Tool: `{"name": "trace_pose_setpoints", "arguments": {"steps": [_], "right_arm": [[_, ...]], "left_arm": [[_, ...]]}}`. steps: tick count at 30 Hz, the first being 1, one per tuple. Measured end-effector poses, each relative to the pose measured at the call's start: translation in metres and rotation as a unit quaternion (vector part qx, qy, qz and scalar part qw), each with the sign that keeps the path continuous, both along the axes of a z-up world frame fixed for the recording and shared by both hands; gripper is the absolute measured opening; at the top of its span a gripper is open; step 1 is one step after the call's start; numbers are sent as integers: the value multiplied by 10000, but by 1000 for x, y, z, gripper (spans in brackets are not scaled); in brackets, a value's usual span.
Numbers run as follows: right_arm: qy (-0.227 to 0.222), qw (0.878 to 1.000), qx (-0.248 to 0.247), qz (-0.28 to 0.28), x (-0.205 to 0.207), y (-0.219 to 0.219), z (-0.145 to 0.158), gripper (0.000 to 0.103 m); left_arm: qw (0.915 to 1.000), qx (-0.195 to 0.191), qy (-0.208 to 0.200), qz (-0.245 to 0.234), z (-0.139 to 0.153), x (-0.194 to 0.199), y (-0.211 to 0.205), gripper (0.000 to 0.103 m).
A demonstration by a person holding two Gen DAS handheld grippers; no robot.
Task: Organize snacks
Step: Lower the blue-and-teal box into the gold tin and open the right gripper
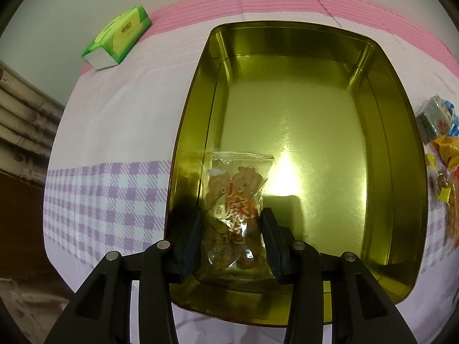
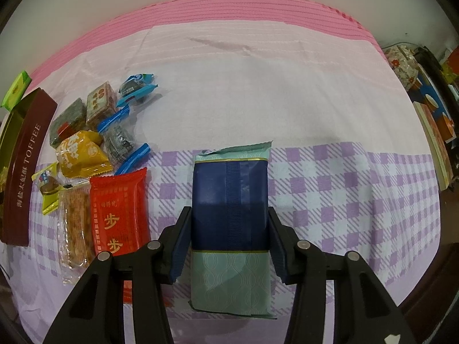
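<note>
Blue snack pack [image 2: 229, 215] sits gripped between the right tool [image 2: 229, 223] pads, long axis running 12 to 6. Left tool [image 1: 229, 226], part open, flanks a clear snack bag [image 1: 235, 212] in the gold tin [image 1: 401, 143]; can't tell whether it's gripped.

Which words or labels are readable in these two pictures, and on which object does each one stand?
"TOFFEE", after Chinese characters: brown side of the tin.
"步步": red packet.
"小麻花", partly creased: clear snack bag between the left gripper fingers.
Green tissue pack, yellow packet, small square packets: print too blurred.
Blue packet: no text visible.
</note>
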State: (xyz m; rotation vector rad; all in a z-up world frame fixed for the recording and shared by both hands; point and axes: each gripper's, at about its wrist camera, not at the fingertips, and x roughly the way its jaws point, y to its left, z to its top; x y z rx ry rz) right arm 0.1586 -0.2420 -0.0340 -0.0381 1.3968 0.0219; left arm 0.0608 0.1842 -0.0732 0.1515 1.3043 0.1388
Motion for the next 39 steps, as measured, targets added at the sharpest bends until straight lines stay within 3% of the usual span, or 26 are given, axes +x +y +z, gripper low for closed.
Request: {"name": "trace_pose_setpoints", "arguments": {"steps": [6,9,17,25,31,39], "right_arm": [[-242,9996,-66,-126,0,3,16,45],[-474,9986,-61,-217,3,6,35,45],[-992,9933,544,241,19,68,87,45],[-720,9820,1460,961,25,166,92,46],[-488,9724,1951,1187,25,225,89,46],[-170,9707,1958,1382,10,284,69,46]], "left_arm": [[9996,-136,-245,-49,8,-4,-8,59],[9988,-45,-476,-140,16,-8,-13,60],[9916,-575,-1145,193,50,-14,10,64],[9824,-594,-1445,1028,63,-30,60,67],[9743,-310,-1480,1667,59,-41,91,68],[9680,-541,-1493,1942,57,-44,112,68]]}}
